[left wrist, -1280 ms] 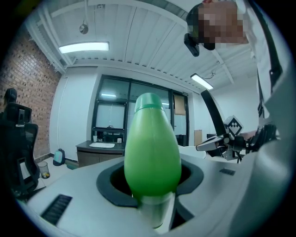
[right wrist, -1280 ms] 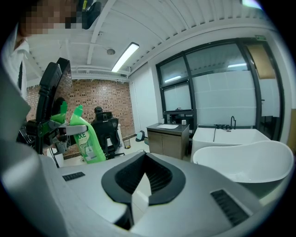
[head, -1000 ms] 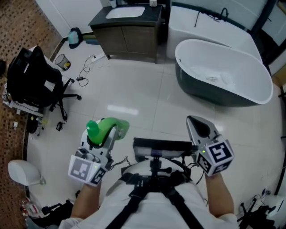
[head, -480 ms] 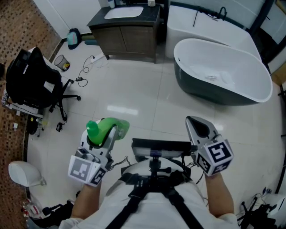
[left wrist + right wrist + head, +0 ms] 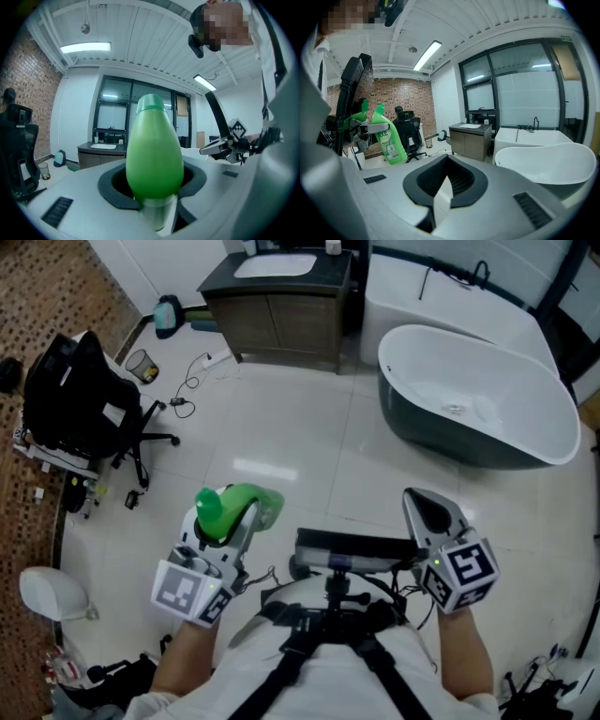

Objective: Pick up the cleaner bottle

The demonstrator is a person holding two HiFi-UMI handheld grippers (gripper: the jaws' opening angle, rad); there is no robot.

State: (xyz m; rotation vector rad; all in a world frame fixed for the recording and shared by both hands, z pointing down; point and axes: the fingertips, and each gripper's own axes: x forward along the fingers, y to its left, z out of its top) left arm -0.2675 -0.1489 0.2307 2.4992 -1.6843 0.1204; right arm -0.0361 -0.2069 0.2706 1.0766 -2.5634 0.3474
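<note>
Left gripper point(image 5: 242, 519) jaws clamped on the green plastic cleaner bottle point(image 5: 154, 154), pads pressing its sides, jaws held wide by the bottle's body. Right gripper point(image 5: 442, 191) jaws closed flat on each other, nothing between them.

Bottle sits fully between the left jaws and fills the middle of the left gripper view, rounded body bulging above the pads, capped end up. The right gripper view shows it off to the left, gripped near the top, body hanging below the left jaws, clear of the floor, white label with green print showing.

In the head view both grippers are held out in front of the person's torso, well apart, left and right of a black chest-mounted rig point(image 5: 349, 554).

Beyond the right jaws: dark grey freestanding bathtub with white inside point(image 5: 478, 404), standing on glossy white tile floor point(image 5: 309, 442). Ahead, between the two jaw lines: dark wood vanity cabinet with white basin point(image 5: 281, 306). Out past the left jaws, to their left: black office chair point(image 5: 80, 399) near a brick wall.
</note>
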